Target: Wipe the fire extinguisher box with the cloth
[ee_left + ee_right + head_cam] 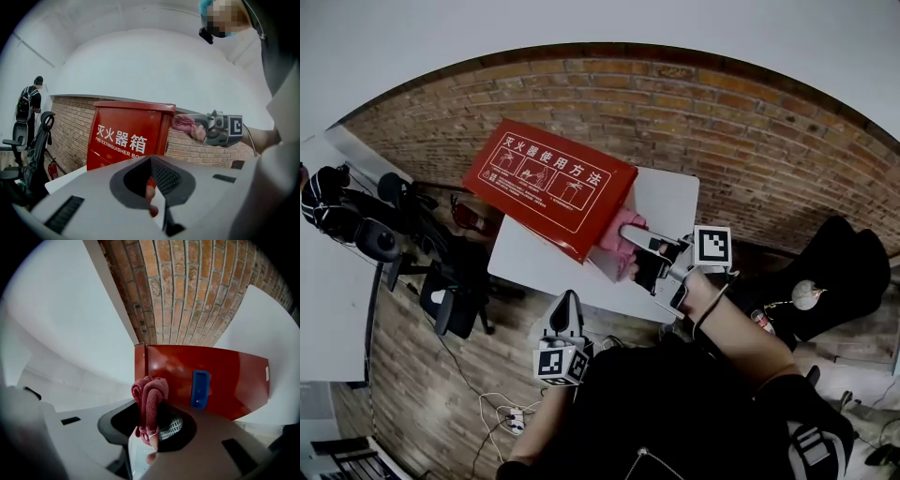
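The red fire extinguisher box (548, 183) stands on a white table (666, 202), with white Chinese print on its faces. My right gripper (642, 253) is shut on a bunched pink cloth (623, 234) at the box's right end. In the right gripper view the cloth (150, 399) sticks up from my right gripper (151, 427) in front of the box side (225, 376) with a blue handle (200, 388). My left gripper (565, 314) hangs before the table's near edge, away from the box, shut and holding nothing. The left gripper view shows the box front (126, 138) and the cloth (183, 123) by its top right corner.
A brick wall runs behind the table. Black office chairs (441, 281) crowd the left side, with cables (511, 412) on the floor. A black bag (839, 272) lies to the right. A person (30, 103) stands far left, and a small extinguisher (51, 168) is on the floor.
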### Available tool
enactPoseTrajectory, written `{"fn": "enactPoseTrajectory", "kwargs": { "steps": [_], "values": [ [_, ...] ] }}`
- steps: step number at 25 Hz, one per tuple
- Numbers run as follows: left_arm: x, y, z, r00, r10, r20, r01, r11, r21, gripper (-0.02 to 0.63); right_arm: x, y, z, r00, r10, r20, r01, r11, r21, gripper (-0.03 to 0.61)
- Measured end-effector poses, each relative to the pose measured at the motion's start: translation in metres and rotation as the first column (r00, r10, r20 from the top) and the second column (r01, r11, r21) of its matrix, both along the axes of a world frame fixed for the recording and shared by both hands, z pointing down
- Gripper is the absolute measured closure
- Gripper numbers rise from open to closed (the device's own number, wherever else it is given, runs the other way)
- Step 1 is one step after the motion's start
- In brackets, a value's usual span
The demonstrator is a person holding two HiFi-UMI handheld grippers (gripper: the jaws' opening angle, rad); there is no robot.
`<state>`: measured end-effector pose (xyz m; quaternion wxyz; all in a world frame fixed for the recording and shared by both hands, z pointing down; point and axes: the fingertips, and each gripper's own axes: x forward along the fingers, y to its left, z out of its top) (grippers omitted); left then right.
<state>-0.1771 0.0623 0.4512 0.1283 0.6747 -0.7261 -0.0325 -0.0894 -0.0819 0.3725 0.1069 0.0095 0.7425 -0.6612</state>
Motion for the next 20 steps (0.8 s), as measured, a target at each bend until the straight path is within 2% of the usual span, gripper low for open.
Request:
{"fn": "enactPoseTrajectory", "kwargs": {
  "steps": [13, 20],
  "values": [
    [-0.01, -0.014, 0.005, 0.997, 0.079, 0.001, -0.078, 0.997, -0.013, 0.583, -0.007, 0.039, -0.002, 1.0, -0.015, 0.02, 0.016, 1.0, -0.019, 0.474],
    [-0.016, -0.02, 0.01, 0.994, 0.105, -0.018, -0.105, 0.994, -0.014, 0.583, -0.008, 0.041, 0.005, 1.0, 0.016, -0.008, -0.016, 1.0, -0.017, 0.474]
  ]
}}
